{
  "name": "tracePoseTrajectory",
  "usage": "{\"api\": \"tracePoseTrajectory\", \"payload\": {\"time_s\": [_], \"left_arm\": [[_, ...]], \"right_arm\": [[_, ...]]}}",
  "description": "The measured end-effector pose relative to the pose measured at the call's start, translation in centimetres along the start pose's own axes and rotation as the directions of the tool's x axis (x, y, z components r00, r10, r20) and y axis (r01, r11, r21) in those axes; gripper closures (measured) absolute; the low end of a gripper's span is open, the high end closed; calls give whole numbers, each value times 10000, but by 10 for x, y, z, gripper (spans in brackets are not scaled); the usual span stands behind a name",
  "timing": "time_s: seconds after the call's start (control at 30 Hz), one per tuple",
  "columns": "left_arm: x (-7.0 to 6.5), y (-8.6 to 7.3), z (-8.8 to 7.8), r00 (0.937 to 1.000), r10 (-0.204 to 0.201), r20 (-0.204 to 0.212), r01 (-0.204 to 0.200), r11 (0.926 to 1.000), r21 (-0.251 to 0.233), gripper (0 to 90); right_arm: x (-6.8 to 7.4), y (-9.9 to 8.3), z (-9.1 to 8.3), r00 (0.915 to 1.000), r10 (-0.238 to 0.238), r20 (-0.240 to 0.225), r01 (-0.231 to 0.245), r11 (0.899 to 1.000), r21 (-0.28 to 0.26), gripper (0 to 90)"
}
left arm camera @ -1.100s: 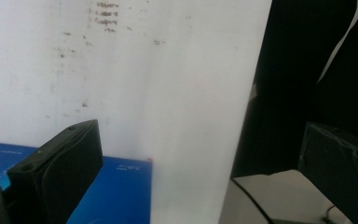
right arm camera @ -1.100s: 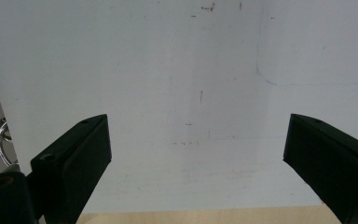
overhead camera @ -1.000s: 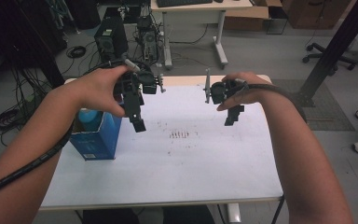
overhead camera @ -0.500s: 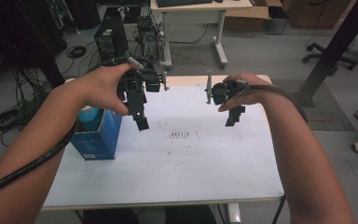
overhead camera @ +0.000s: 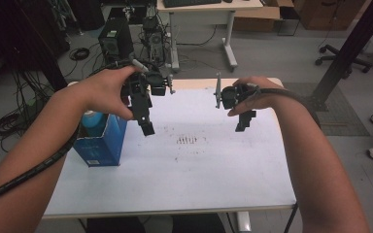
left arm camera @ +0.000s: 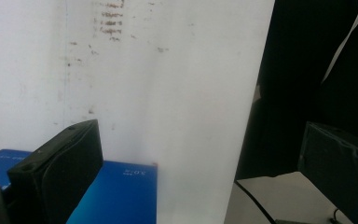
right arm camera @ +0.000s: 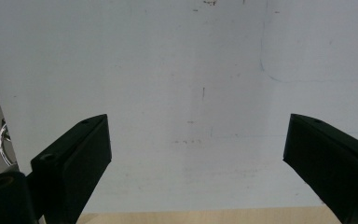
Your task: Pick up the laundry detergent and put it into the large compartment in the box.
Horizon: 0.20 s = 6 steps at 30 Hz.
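Note:
Two hands hold black grippers above a white table [overhead camera: 184,174]. My left gripper [overhead camera: 145,121] hangs over the table's left part, just right of an open blue box [overhead camera: 99,138]. In the left gripper view its jaws stand wide apart with nothing between them, and the blue box [left arm camera: 121,196] lies below them. My right gripper [overhead camera: 245,121] hovers over the table's back right part. Its jaws [right arm camera: 196,163] are also wide apart over bare white tabletop [right arm camera: 182,70].
A light blue item [overhead camera: 91,118] sits inside the blue box. Dark marks [overhead camera: 189,141] dot the table's middle. Behind the table are a desk [overhead camera: 209,19], computer towers [overhead camera: 111,39], cables on the floor, and an office chair [overhead camera: 349,48] at the right.
My left gripper has shifted slightly toward the near side and right, beside the blue box. The right gripper has barely moved.

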State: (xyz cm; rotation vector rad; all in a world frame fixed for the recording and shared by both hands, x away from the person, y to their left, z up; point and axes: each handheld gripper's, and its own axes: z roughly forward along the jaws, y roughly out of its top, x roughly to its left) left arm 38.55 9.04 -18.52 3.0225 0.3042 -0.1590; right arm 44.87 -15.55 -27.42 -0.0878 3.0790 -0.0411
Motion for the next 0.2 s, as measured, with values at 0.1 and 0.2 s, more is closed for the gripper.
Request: {"api": "tracePoseTrajectory", "payload": {"time_s": [0.1,0.2], "left_arm": [[0,-1,0,10000,-15,-14,15,10000,-11,2],[0,-2,-1,10000,-80,-16,80,10000,41,2]], "right_arm": [[0,2,0,10000,4,1,-4,10000,-20,75],[-1,3,0,10000,-33,8,33,10000,-22,75]]}}
